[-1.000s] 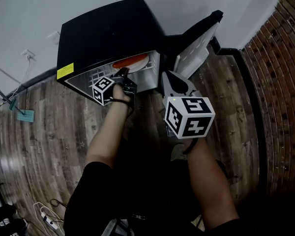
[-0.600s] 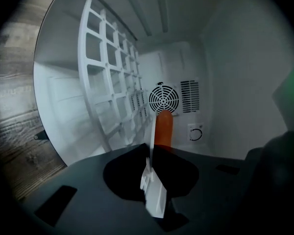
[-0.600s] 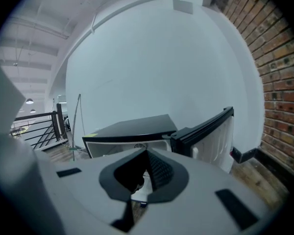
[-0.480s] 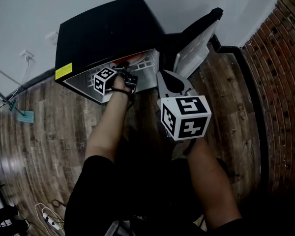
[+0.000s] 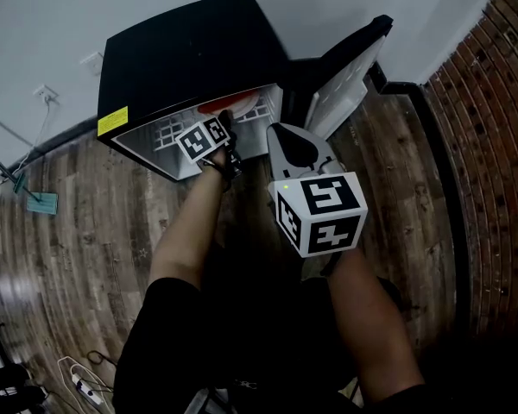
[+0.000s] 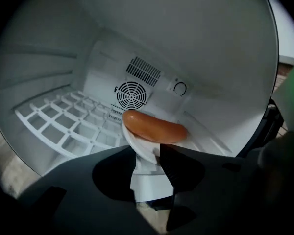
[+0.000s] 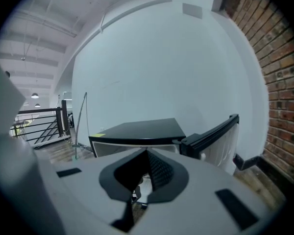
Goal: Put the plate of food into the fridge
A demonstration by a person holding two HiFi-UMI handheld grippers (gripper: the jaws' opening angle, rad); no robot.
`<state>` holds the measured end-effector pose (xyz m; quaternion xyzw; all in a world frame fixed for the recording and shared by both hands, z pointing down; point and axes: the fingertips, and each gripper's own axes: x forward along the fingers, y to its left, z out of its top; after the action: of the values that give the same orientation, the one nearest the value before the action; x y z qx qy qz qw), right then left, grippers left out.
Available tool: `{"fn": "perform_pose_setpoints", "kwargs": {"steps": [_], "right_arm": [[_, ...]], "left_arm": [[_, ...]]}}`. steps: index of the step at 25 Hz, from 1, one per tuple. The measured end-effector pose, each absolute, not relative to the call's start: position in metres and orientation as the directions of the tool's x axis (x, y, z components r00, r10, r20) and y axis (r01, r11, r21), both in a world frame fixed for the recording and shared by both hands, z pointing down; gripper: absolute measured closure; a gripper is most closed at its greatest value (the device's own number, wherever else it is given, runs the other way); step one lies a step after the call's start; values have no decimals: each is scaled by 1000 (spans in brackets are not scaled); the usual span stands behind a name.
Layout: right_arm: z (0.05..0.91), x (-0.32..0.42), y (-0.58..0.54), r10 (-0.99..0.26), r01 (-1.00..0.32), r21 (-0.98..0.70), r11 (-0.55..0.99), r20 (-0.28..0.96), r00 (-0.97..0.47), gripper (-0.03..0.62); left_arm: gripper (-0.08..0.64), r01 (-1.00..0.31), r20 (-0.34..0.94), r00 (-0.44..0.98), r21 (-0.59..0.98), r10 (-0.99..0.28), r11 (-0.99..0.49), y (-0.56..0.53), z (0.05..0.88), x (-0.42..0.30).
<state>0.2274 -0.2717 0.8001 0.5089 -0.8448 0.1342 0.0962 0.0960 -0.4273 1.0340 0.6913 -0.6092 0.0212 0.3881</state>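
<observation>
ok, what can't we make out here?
What the plate rests on: left gripper view, the body of the left gripper covers its near part; its jaws have just been opening, rim between them.
Most of the plate: head view, the fridge top covers it.
Yellow label print: head view, too small.

Person in black short-sleeved top, forearms bare, two marker-cube tongs.
Left tongs (image 6: 147, 150) black, jaws just opened with the plate (image 6: 137, 140) rim between, black wrist strap (image 5: 214, 172); right tongs (image 7: 146, 155) pale grey, dark ribbed pads, black-white cube (image 5: 319, 212), green dot.
</observation>
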Motion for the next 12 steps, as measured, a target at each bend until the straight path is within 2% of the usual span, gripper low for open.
{"fn": "perform_pose_setpoints", "kwargs": {"steps": [4, 10, 11, 12], "right_arm": [[800, 222, -269, -831, -883, -116, 454, 302, -467, 578], [801, 214, -267, -826, -879, -104, 465, 306, -473, 578], [801, 213, -266, -827, -879, -98, 467, 304, -473, 578], [800, 212, -266, -827, -878, -91, 469, 303, -473, 578]], "left_arm": [[397, -897, 548, 188, 434, -815, 85, -421, 1035, 84], [363, -837, 555, 125, 504, -822, 213, -415, 1033, 64], [350, -831, 550, 110, 507, -828, 226, -415, 1032, 60], [294, -829, 546, 94, 506, -833, 238, -415, 1031, 57]]}}
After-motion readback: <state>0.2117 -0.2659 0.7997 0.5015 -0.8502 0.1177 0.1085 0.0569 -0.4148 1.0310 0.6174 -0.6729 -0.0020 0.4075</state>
